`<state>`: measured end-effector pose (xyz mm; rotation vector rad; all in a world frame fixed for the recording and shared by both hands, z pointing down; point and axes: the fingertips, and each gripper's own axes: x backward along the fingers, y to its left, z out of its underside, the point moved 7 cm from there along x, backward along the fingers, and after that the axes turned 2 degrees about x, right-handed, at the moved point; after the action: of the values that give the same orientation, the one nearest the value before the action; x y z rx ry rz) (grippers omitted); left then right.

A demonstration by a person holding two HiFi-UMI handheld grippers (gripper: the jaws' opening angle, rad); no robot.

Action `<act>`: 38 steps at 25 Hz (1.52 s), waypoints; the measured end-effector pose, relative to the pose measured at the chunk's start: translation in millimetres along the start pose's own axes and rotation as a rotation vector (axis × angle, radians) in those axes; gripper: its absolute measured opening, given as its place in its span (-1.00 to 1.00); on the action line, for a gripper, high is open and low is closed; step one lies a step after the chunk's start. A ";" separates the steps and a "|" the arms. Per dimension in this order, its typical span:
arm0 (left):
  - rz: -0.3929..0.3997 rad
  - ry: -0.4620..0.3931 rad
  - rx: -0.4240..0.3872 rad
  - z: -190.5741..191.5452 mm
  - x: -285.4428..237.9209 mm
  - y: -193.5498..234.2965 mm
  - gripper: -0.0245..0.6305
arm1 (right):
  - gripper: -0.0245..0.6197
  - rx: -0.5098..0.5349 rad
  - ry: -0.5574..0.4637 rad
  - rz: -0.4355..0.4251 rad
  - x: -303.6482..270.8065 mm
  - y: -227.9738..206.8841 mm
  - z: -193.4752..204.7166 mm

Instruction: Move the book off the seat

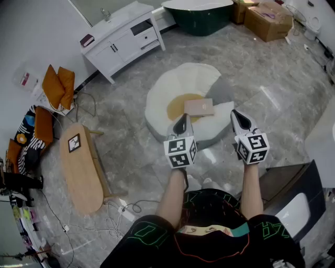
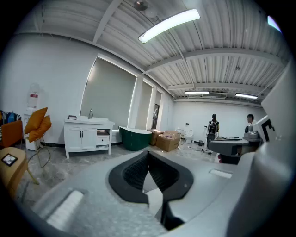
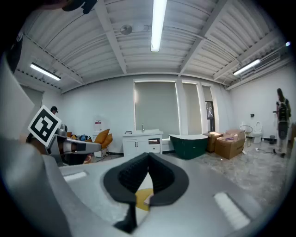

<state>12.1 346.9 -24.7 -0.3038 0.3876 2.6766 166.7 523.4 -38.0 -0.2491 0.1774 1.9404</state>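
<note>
Bench (image 1: 84, 172): far to my left, a low oval wooden one stands on the floor with a square marker card on its top.
Cabinet (image 1: 123, 39): white, with a tap on top, against the back wall.
Left tongs (image 1: 182, 123): pressed together with nothing between them. I hold them over the near edge of the seat, tips dipping slightly.
Seat (image 1: 180, 84): a round white floor cushion with a yellow middle, straight ahead of me.
Book (image 1: 199, 107): it lies flat and closed on the seat, across the right edge of the yellow middle. It is just beyond both tips, and I see a gap to each.
Right tongs (image 1: 237, 117): also pressed together and empty, level with the left pair, near the seat's right edge.
Tub (image 1: 199, 15): dark green, at the back.
Boxes (image 1: 268, 20): cardboard, right of the tub.
</note>
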 end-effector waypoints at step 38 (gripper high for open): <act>-0.035 0.255 0.248 97.3 -134.7 40.5 -0.89 | -0.91 -0.055 0.270 0.037 -112.9 -74.1 74.0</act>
<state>99.5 292.0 111.7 -0.5705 0.7753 2.5253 269.7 467.6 62.1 -0.5480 0.3079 1.9444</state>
